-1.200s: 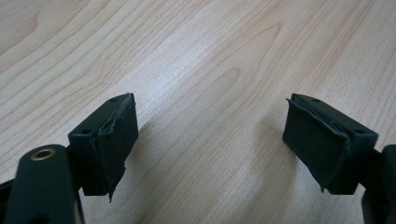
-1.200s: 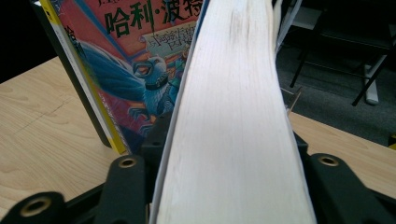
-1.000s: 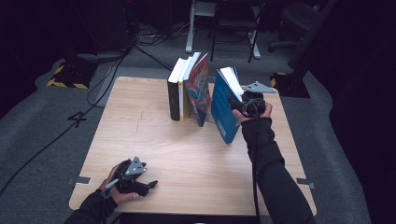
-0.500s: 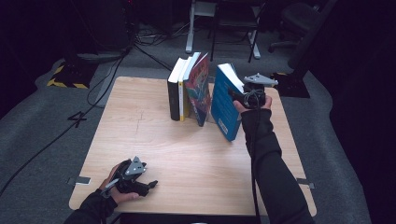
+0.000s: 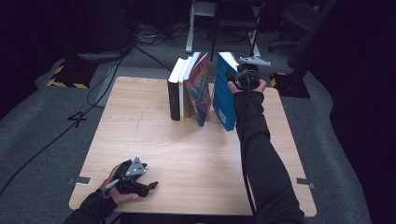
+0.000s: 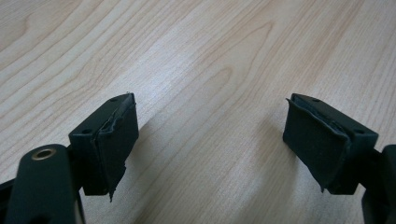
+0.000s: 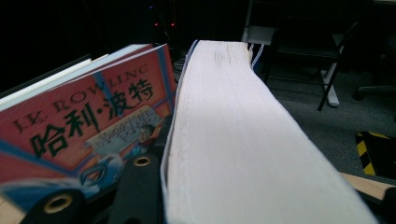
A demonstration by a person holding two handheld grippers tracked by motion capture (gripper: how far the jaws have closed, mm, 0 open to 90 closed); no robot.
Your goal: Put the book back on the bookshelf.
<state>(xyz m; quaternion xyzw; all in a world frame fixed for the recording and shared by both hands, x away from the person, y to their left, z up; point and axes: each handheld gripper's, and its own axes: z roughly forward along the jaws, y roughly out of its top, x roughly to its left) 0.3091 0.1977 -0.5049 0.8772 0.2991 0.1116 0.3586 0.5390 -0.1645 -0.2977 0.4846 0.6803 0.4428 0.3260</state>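
I have the right gripper [image 5: 242, 78] up at the far side of the counter [image 5: 196, 154], its jaws pinching the top edge of the blue book [image 5: 224, 100]. In the right gripper view the page block [image 7: 233, 140] runs straight away from me, with a jaw on either side of it. The book stands on its bottom edge, tilted, just right of the red book [image 5: 200, 88], which leans against the row [image 5: 180, 91] of two upright books; whether blue touches red I cannot tell.

The step, as I judge it, is to bring the blue book upright against the red one. I would keep the grip firm and swing the top leftward slowly, pivoting on the bottom edge so it does not skid. I should let go only once the cover rests flat on its neighbour, or the whole row may topple.

My left gripper [image 5: 135, 179] rests near the front edge, jaws spread and empty over bare wood [image 6: 201, 70].
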